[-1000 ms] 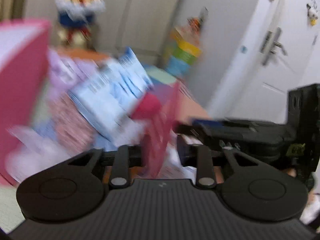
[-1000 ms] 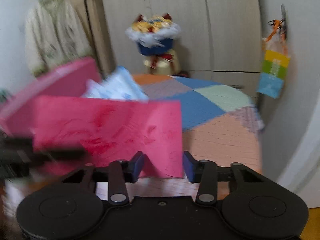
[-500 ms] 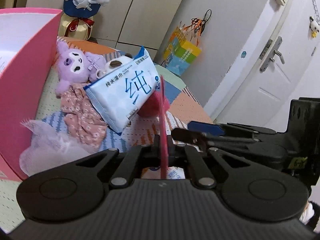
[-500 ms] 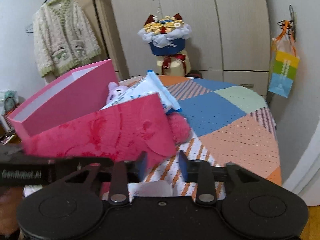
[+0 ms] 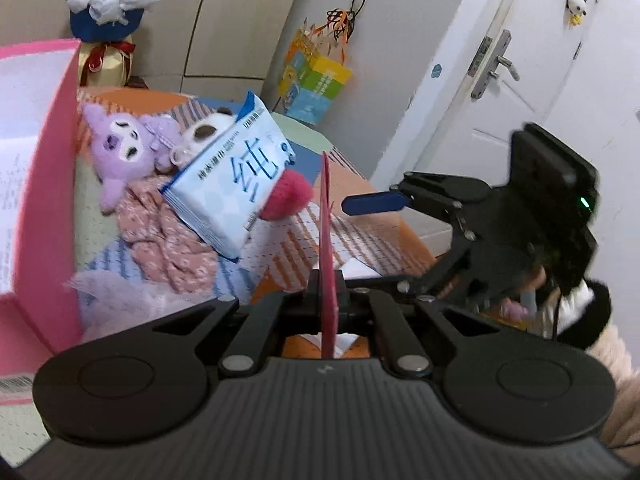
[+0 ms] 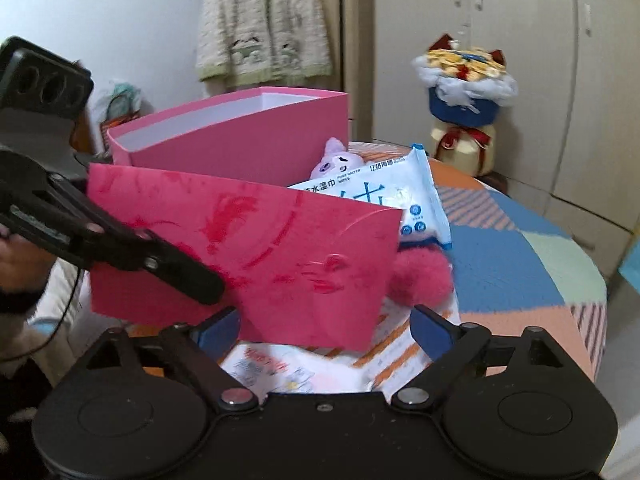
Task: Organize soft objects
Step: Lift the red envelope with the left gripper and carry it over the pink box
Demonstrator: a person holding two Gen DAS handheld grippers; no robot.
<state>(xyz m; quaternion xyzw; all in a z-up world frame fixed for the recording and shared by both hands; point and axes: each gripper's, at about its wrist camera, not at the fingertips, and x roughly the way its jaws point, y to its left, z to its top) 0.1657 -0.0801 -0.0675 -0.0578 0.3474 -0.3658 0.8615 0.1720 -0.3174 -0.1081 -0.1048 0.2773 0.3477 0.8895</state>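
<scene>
Here: left gripper (image 5: 326, 304) clamped tight on a flat red embossed paper envelope (image 6: 256, 256), frame centre; right gripper (image 6: 324, 326) jaws opening, clear of it (lower edge between them).

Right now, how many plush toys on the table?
3: purple toy beside the pink box, white-and-brown toy behind the wipes pack, fuzzy pink toy under that pack. More may hide behind the red envelope.
</scene>
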